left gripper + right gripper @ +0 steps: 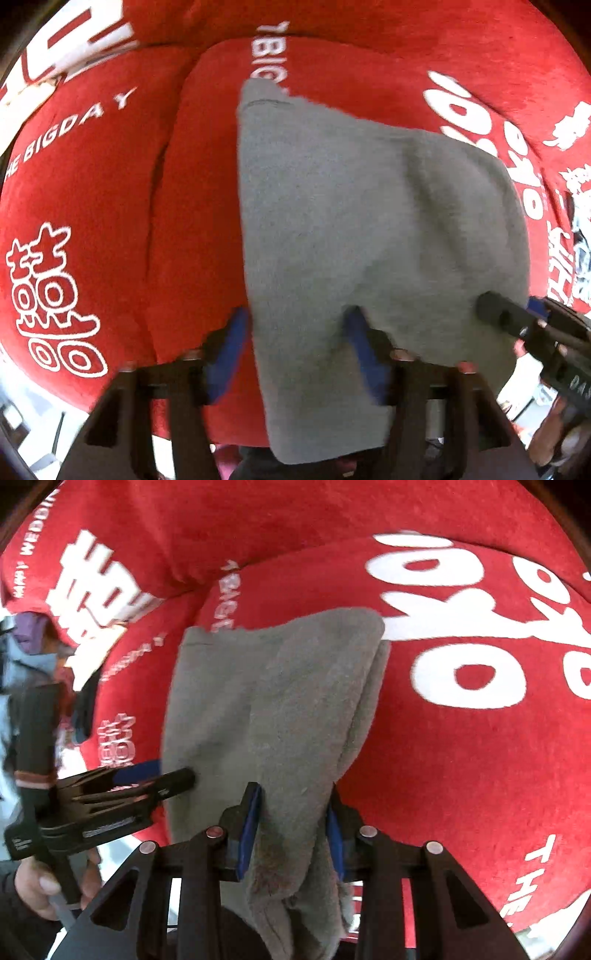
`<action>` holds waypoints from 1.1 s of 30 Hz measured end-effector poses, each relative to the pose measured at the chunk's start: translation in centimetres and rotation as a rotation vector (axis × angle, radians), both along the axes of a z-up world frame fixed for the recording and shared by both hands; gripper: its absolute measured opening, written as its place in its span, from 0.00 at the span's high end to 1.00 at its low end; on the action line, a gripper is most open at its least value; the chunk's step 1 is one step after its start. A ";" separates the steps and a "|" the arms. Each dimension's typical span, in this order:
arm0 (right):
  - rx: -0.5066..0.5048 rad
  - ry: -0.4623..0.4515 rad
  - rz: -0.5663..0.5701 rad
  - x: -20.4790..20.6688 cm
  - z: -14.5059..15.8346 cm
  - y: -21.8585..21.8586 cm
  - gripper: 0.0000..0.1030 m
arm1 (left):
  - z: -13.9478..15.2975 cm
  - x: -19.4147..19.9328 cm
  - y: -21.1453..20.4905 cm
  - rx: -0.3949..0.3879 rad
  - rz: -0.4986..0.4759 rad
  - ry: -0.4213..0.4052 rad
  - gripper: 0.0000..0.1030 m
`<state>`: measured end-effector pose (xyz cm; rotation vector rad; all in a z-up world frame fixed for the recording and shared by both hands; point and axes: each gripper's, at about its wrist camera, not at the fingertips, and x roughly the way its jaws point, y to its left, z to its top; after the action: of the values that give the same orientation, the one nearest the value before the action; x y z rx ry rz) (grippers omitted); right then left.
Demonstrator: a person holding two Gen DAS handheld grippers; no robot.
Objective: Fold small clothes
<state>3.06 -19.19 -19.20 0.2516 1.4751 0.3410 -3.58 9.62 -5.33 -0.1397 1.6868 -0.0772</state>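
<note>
1 small grey garment [369, 236] fills the centre of both views, draped over a red cloth with white lettering [85, 192] that covers the whole surface beneath. In the right wrist view it already looks doubled, with stacked layers showing along its right edge, and its near end hangs off the bottom of the frame.

The right gripper [293, 827] has its blue-padded fingers [251, 823] set narrow around a bunched part of the fabric — it appears to be pinching it. The left gripper [299, 332] stands wider; 1 finger [360, 332] presses into the cloth while the other sits just off the left edge, over red. Whether it truly grips I cannot tell, and motion blur does not help.

Judging by this, the step in hand is carrying the near edge up for the next fold. To do it well, both grippers should hold all layers at matching height, lift together so the edge stays straight, and lay it down squarely on the far hem — no dragging, or the red cloth will ruck up.
</note>
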 end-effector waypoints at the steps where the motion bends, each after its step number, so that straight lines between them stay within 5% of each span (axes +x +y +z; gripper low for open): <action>1: -0.037 0.020 -0.006 0.2 -0.4 -0.3 0.58 | -0.2 0.0 0.4 0.026 0.013 0.000 0.20; 8: -0.191 -0.069 0.048 -0.5 2.6 -0.2 0.34 | 1.5 -0.9 2.0 0.049 0.008 -0.021 0.20; 14: -0.312 -0.243 0.426 -5.1 4.7 5.6 0.27 | 4.3 -3.9 1.6 0.088 -0.080 -0.109 0.20; 21: -0.553 -0.387 0.788 -10.7 0.4 9.7 0.27 | 0.9 -8.1 -1.1 0.160 -0.270 -0.083 0.20; 25: -0.639 -0.370 0.864 -11.5 -2.6 9.6 0.24 | -0.7 -8.7 0.0 0.198 -0.244 -0.074 0.00; 30: -0.633 -0.360 0.866 -11.4 -2.9 8.8 0.24 | -0.9 -8.1 0.3 0.164 -0.256 -0.040 0.00; 33: -0.591 -0.367 0.852 -11.0 -1.3 8.2 0.23 | 1.8 -7.0 0.2 0.141 -0.240 -0.106 0.00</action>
<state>-7.95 -10.98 -20.54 -0.8953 1.1873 0.5690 -10.56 9.81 -3.58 0.1702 1.5913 -0.1421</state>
